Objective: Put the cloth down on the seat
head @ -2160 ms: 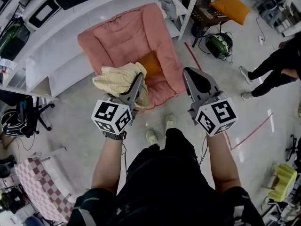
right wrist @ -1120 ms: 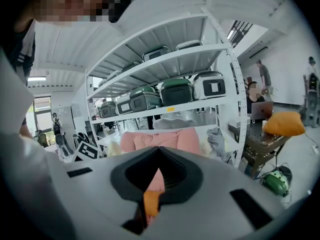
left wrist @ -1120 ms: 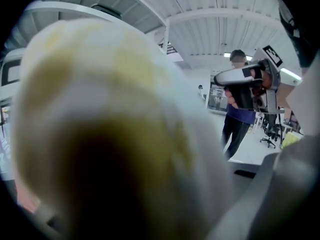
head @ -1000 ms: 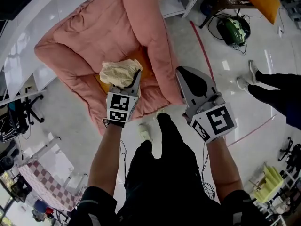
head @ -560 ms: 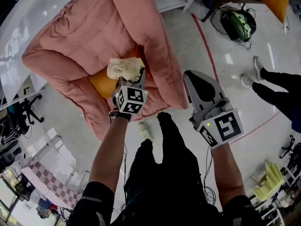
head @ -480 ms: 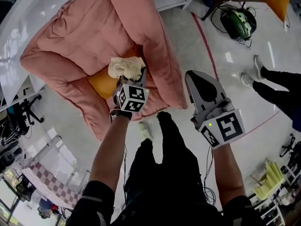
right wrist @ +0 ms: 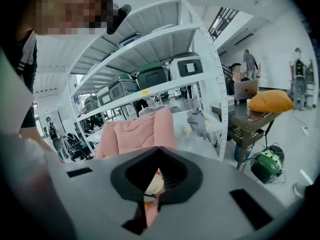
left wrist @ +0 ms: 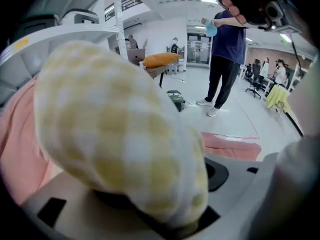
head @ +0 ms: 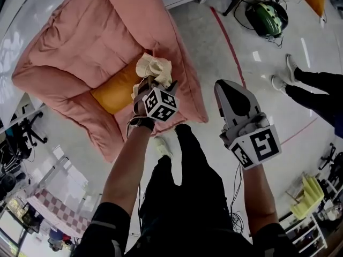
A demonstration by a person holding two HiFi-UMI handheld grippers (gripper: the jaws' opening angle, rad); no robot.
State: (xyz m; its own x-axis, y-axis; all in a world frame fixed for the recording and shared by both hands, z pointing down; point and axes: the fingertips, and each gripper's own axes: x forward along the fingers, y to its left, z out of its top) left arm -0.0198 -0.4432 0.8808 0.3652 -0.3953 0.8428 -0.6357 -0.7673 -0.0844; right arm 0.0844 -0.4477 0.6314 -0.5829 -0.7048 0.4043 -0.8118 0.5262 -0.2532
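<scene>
A pale yellow checked cloth is bunched over the front of the pink padded seat, next to an orange cushion. My left gripper reaches down onto it. Its jaws are opening, and the cloth still lies between them and fills most of the left gripper view. My right gripper hangs in the air to the right of the seat, over the floor. It is shut with nothing in it. The right gripper view looks past its joined jaws at the seat.
A white shelf unit with green cases stands behind the seat. A green helmet with cables lies on the floor at the back right, beside a red tape line. A bystander's legs are at the right. My own shoe is close to the seat's front.
My left gripper has carried the cloth forward and down onto the seat by the orange cushion. Its jaws stand wider than before. The right gripper has stayed nearly where it was.
</scene>
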